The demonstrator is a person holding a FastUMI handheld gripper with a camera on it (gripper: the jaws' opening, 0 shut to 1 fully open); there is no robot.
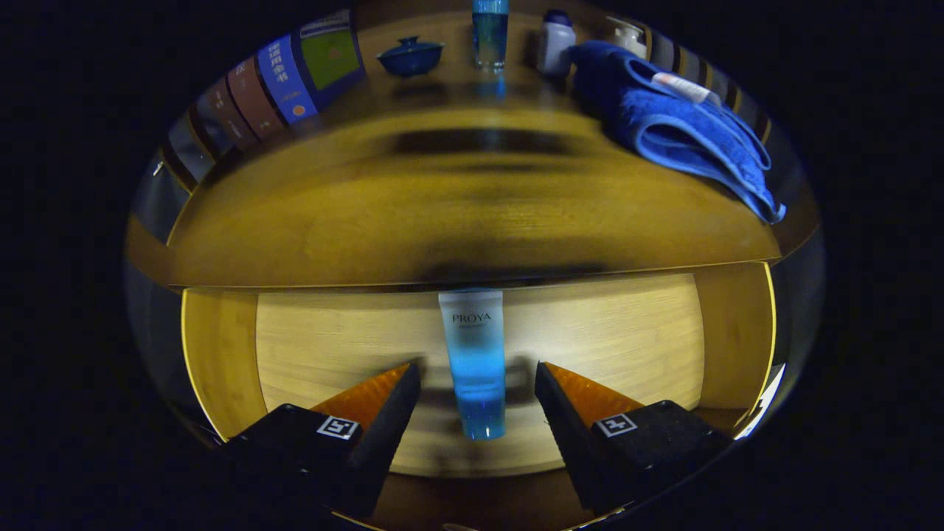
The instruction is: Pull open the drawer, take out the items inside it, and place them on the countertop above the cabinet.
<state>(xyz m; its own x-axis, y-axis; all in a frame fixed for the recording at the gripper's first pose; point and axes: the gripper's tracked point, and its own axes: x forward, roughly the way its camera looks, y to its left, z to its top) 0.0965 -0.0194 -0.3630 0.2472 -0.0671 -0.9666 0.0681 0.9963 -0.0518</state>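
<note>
Lying in the open drawer [221, 354], lower centre: one blue tube [476, 361] marked "PROYA". My gripper [478, 387] fingers stand spread either side, not touching it. Upper right, on the countertop [442, 214]: blue towel [678, 125].

Drawer [221, 354] interior: pale blond wood grain on the floor, deeper yellow-amber side walls. Tube [476, 361] lying between the fingers: white at the far end with dark lettering, fading through light blue to saturated blue at the near end. Gripper [478, 383] spread wide, not touching tube: fingers [391, 420] black, orange ribbed inner pads, each body with a white square carrying a black marker pattern. Countertop [457, 214]: golden-brown wood, dark shadow bands. On it, far left: books [284, 81] with brown, blue and green-panelled covers. Far middle: dark blue lidded bowl [410, 56], clear blue bottle [490, 33]. Far right: white bottle with dark cap [554, 43], blue towel [678, 125] with white label.
</note>
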